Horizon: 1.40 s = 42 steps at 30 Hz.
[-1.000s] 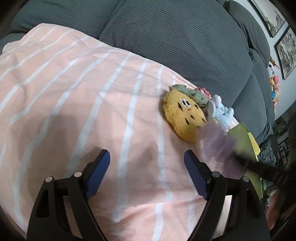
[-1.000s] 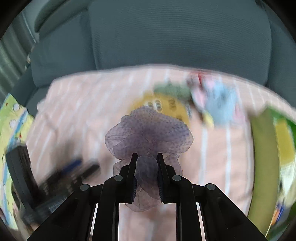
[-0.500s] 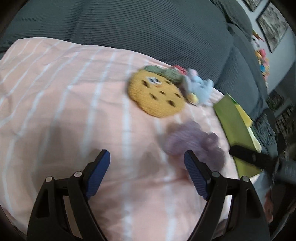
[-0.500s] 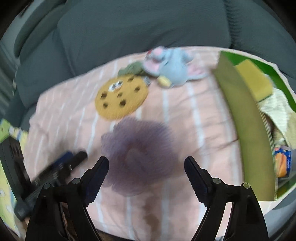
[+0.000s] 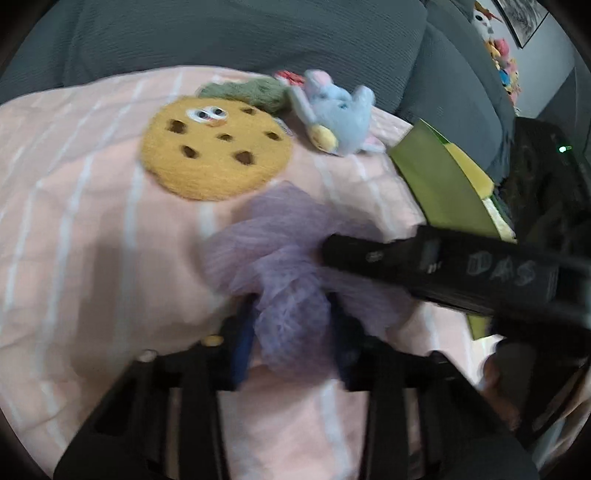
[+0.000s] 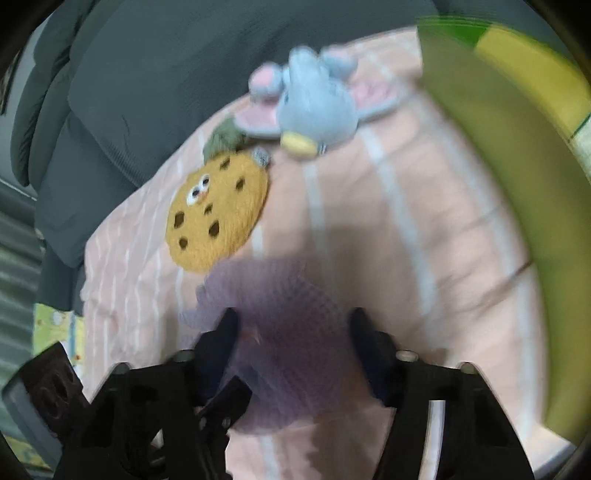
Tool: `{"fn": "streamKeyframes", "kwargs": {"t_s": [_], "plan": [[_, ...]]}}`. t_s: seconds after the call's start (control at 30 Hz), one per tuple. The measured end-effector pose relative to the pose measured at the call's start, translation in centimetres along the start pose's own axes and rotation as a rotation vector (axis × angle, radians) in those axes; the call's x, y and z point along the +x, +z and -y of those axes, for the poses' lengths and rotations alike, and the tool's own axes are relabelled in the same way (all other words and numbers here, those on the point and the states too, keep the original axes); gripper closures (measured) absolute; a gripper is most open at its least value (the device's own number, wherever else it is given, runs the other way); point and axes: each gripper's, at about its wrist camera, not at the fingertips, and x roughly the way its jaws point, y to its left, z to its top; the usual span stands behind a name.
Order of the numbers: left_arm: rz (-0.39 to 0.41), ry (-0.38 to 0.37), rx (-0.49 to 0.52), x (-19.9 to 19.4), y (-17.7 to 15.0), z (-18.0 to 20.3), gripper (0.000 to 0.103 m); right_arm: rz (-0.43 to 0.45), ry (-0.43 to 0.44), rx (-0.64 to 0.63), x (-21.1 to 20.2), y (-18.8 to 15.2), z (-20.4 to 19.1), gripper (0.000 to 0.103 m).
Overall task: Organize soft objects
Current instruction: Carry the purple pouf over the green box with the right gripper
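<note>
With the left gripper (image 5: 291, 328) seemingly clenched on the purple mesh scrunchie (image 5: 280, 258), though blur hides contact, and the right gripper (image 6: 293, 332) released, lift gently beside the cookie plush (image 5: 214, 147).

A pink white-striped blanket (image 5: 92, 229) carries a purple mesh pouf (image 5: 284, 258) between the left claw's (image 5: 291, 332) fingers, a cookie plush (image 5: 216, 146) ahead, a blue mouse plush (image 5: 340, 114) ahead-right

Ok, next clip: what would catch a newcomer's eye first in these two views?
Probably the purple mesh puff lying low in the middle of the pink striped blanket, with the left gripper closing around it and the right gripper open around it too. Behind it lie a cookie plush with googly eyes and a blue mouse plush, near the grey sofa cushions.
</note>
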Motion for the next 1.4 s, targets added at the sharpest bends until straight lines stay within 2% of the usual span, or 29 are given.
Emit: {"fn": "streamKeyframes", "kwargs": {"t_s": [0.1,0.17,0.2,0.27,0.33,0.5,0.7,0.83,0.97,1.13,1.4], "plan": [[-0.039,-0.047,-0.011,0.7,0.5,0.6,0.084,0.017,0.019,0.007,-0.2,-0.3,0.1,0.060],[-0.047,-0.054,0.007,0.7,0.7,1.5,0.088,-0.023,0.123,0.044,0.0,-0.5,0.5,0.069],[-0.041,-0.056,0.020,0.6,0.8,2.0,0.088,-0.038,0.147,0.051,0.1,-0.7,0.6,0.069],[-0.031,-0.054,0.048,0.2,1.0,3.2,0.088,-0.004,0.116,0.049,-0.8,-0.9,0.8,0.069],[-0.025,-0.071,0.068,-0.1,1.3,4.2,0.088,0.030,0.144,0.069,-2.3,-0.7,1.0,0.069],[0.056,-0.119,0.144,-2.5,4.1,8.3,0.088,0.190,0.175,0.060,-8.0,0.8,1.5,0.069],[0.155,-0.177,0.248,-4.5,8.3,13.9,0.088,0.372,0.189,0.088,-15.1,4.6,3.1,0.069],[0.199,-0.222,0.321,-4.8,10.5,17.7,0.088,0.478,0.179,0.112,-18.2,5.9,4.7,0.069],[0.210,-0.214,0.385,-3.5,11.8,21.0,0.088,0.531,0.171,0.144,-19.5,7.5,6.5,0.068],[0.158,-0.270,0.421,-0.4,12.4,23.3,0.087,0.581,0.106,0.209,-20.1,8.4,10.5,0.068],[-0.003,-0.305,0.421,7.1,12.1,25.2,0.087,0.532,0.081,0.383,-17.0,9.0,17.2,0.068]]}}
